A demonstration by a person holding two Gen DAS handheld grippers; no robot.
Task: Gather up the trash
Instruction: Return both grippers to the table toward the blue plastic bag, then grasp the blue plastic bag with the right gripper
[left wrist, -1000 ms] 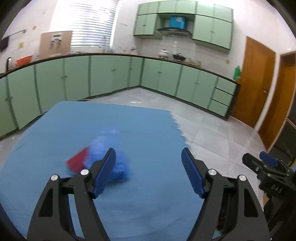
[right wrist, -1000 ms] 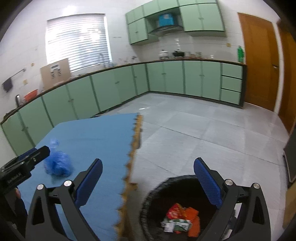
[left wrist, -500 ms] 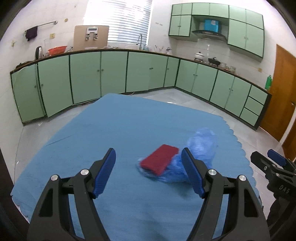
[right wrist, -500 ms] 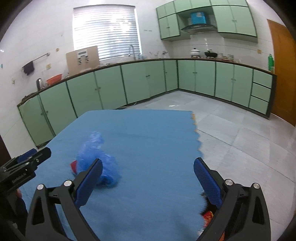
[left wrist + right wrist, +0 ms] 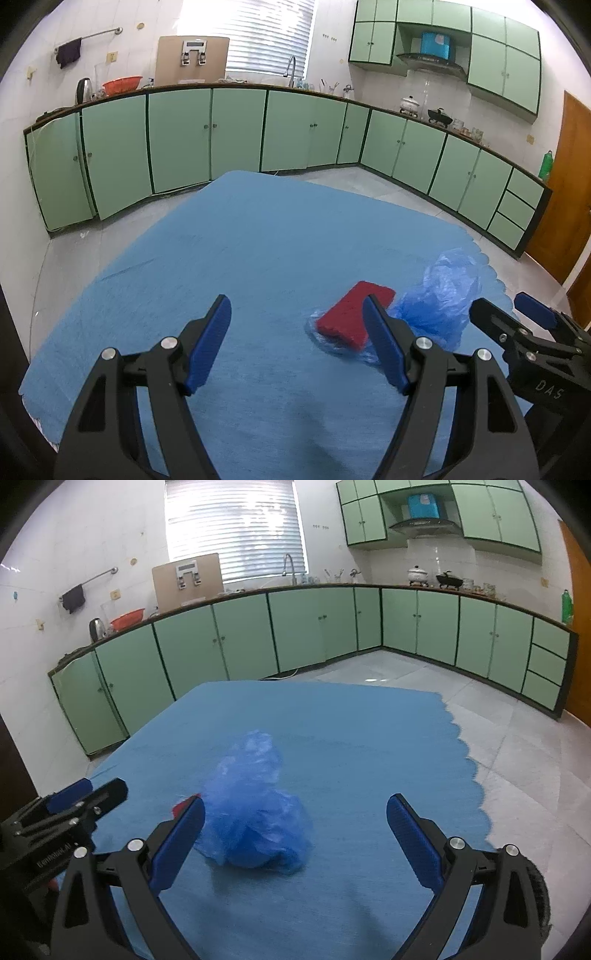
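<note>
Green-cabinet kitchen is backing a blue floor mat [image 5: 332, 720] where a crumpled blue plastic bag [image 5: 255, 812] and flat red pad [image 5: 351, 314] are lying as trash; left gripper [image 5: 297, 343] and right gripper [image 5: 295, 842] are hovering wide-jawed and empty, apparently lining up a pick.

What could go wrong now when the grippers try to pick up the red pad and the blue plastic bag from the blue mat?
1. The blue plastic bag is thin and crumpled; the open right gripper may pinch only a loose fold, which could slip out.
2. The red pad lies partly on the bag, so lifting one may drag the other.
3. The open left gripper works close beside the right one; they may collide.
</note>
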